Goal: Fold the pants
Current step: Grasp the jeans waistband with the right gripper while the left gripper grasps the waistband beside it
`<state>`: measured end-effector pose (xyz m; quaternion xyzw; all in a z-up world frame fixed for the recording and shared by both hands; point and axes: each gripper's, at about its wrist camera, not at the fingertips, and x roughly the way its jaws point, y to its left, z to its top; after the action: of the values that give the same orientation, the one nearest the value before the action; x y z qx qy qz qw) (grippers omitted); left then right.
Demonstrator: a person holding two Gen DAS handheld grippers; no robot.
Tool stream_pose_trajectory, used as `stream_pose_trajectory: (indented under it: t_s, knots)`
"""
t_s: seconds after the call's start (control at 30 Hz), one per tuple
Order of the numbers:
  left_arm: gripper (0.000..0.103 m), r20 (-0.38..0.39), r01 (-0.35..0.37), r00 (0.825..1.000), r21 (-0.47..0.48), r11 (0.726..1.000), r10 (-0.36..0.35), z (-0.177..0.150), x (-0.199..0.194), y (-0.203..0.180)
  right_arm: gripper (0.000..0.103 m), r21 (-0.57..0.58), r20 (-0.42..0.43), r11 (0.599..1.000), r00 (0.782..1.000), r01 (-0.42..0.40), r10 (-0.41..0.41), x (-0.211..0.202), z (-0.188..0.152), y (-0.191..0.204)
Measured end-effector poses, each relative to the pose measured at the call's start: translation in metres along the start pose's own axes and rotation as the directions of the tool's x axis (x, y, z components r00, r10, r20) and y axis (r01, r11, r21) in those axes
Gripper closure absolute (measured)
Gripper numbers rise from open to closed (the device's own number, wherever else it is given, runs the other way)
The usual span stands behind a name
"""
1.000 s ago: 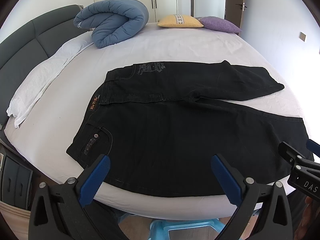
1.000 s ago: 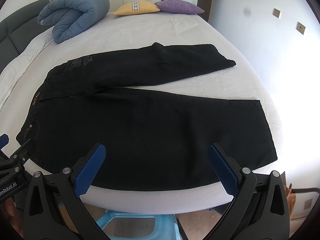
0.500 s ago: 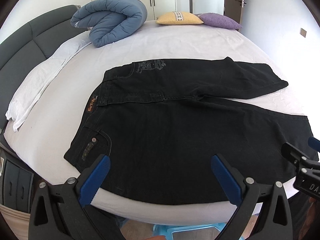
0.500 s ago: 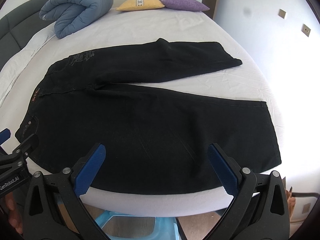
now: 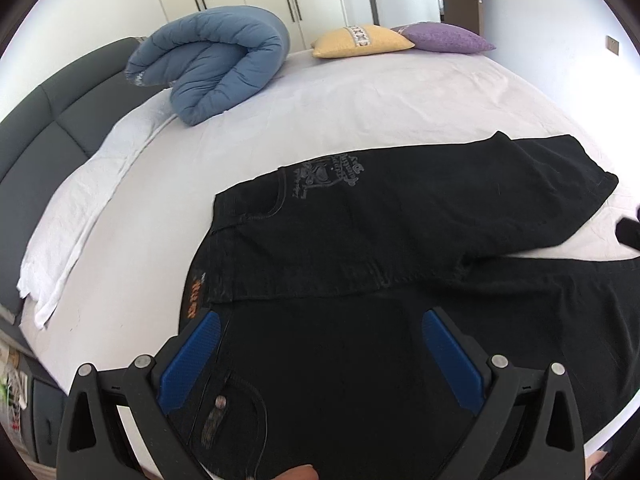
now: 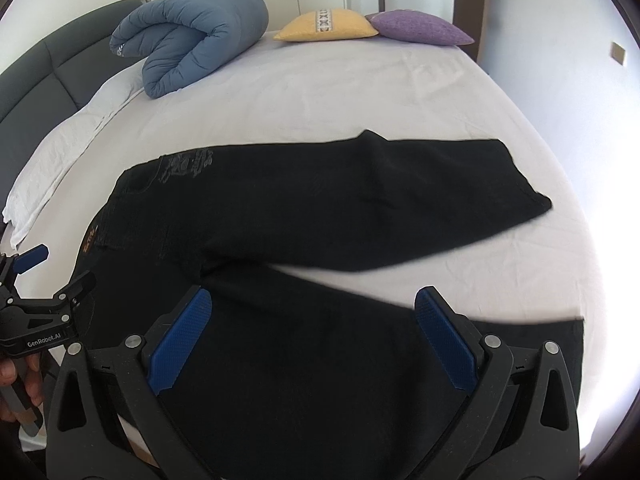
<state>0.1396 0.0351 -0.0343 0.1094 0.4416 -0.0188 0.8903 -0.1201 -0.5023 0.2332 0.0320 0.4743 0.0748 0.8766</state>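
Pants (image 5: 400, 360): black denim-like cloth, matt, with a grey print and an orange waistband patch, possibly leather. Bed sheet (image 5: 380, 100): white cloth, matt, lightly creased. Duvet (image 5: 212, 64): blue quilted cloth, puffy, soft sheen. Cushions: yellow (image 5: 360, 40) and purple (image 5: 444, 38), woven cloth, matt. Headboard (image 5: 36, 136): dark grey padded panels, smooth. Left hand-held gripper (image 5: 320, 360): black matt plastic, metal rivets, blue pads (image 5: 188, 360) with fine grid texture. Right hand-held gripper (image 6: 312, 344): same make.

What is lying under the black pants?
The black pants lie spread on the white bed sheet. The sheet shows all around them and between the two legs. Whatever lies beneath the cloth itself is covered.
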Motion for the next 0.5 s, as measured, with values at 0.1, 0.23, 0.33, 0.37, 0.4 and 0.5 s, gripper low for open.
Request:
stream_pose_trajectory:
  t_s: [0.1, 0.23, 0.33, 0.37, 0.4, 0.5]
  knots:
    - [0.0, -0.042, 0.033, 0.999, 0.044, 0.998, -0.031, 0.016, 0.03, 0.008, 0.0, -0.039, 0.021, 0.996, 0.997, -0.078, 0.078, 0.024, 0.035, -0.002]
    - [0.0, 0.033, 0.007, 0.999, 0.124, 0.992, -0.011, 0.037, 0.056, 0.017, 0.004, -0.194, 0.043, 0.968, 0.985, -0.158, 0.169, 0.06, 0.087, 0.008]
    - [0.0, -0.075, 0.05, 0.997, 0.174, 0.984, -0.037, 0.059, 0.09, 0.026, 0.012, -0.303, 0.008, 0.933, 0.979, -0.193, 0.205, 0.09, 0.118, 0.02]
    - [0.0, -0.052, 0.069, 0.997, 0.174, 0.982, -0.061, 0.069, 0.097, 0.032, 0.016, -0.326, -0.016, 0.923, 0.977, -0.206, 0.212, 0.101, 0.126, 0.022]
    - [0.0, -0.033, 0.072, 0.997, 0.199, 0.977, -0.067, 0.08, 0.107, 0.036, 0.021, -0.352, -0.052, 0.909, 0.974, -0.225, 0.22, 0.118, 0.137, 0.026]
    - [0.0, -0.025, 0.064, 0.998, 0.309, 0.949, -0.059, 0.112, 0.139, 0.041, 0.033, -0.401, -0.129, 0.872, 0.96, -0.279, 0.248, 0.154, 0.16, 0.035]
